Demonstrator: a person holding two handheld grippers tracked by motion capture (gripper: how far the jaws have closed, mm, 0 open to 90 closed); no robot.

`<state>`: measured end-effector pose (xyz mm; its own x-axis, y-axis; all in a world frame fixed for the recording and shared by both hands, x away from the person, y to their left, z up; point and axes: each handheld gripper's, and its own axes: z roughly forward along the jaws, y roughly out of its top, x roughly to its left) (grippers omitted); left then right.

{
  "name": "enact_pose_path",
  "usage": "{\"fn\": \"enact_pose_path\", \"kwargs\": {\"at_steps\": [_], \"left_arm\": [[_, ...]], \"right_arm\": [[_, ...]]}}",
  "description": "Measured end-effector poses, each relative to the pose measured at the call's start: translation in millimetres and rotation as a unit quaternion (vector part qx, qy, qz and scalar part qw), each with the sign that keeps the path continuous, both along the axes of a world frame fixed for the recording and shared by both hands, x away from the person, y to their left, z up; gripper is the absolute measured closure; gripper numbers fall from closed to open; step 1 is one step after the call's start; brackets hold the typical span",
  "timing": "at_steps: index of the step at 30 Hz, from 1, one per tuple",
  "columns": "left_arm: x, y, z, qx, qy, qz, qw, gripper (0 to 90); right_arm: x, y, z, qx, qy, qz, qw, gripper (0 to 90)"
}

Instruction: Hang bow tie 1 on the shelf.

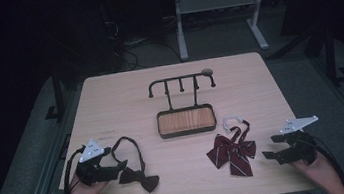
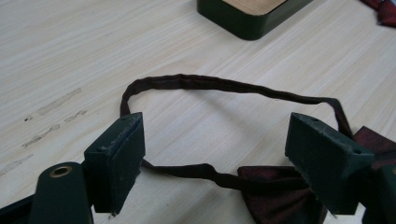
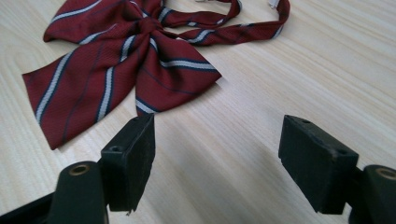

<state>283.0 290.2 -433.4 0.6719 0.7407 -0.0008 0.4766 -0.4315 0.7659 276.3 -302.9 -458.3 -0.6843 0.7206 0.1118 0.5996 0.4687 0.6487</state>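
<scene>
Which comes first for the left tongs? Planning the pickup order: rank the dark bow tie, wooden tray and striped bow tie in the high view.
1. Dark bow tie, beside the left tongs.
2. Wooden tray, table centre.
3. Striped bow tie, right side.

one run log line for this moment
left claw: open over dark bow tie strap | right claw: open, beside striped bow tie

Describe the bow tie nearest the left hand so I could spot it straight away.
Start at the wooden tray with the hook rack mid-table, then look toward the near left corner. There lies the dark bow tie, its thin strap looped behind it. Unlike the striped red bow on the right, it is plain and darker.
</scene>
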Motion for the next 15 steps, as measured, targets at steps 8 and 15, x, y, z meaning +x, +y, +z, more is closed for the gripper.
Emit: {"fn": "enact_pose_path", "kwargs": {"at_steps": [8, 15], "left_arm": [[0.2, -2.2, 1.1, 0.008, -0.004, -0.007, 0.9999, 20.2], [-2.8, -7.7, 3.4, 0.008, -0.01, -0.017, 0.9998, 20.2]], "right_arm": [[-5.0, 6.6, 3.8, -0.003, -0.007, 0.008, 0.9999, 27.1], [-3.6, 16.7, 16.3, -0.011, -0.019, 0.018, 0.9996, 26.7]]}}
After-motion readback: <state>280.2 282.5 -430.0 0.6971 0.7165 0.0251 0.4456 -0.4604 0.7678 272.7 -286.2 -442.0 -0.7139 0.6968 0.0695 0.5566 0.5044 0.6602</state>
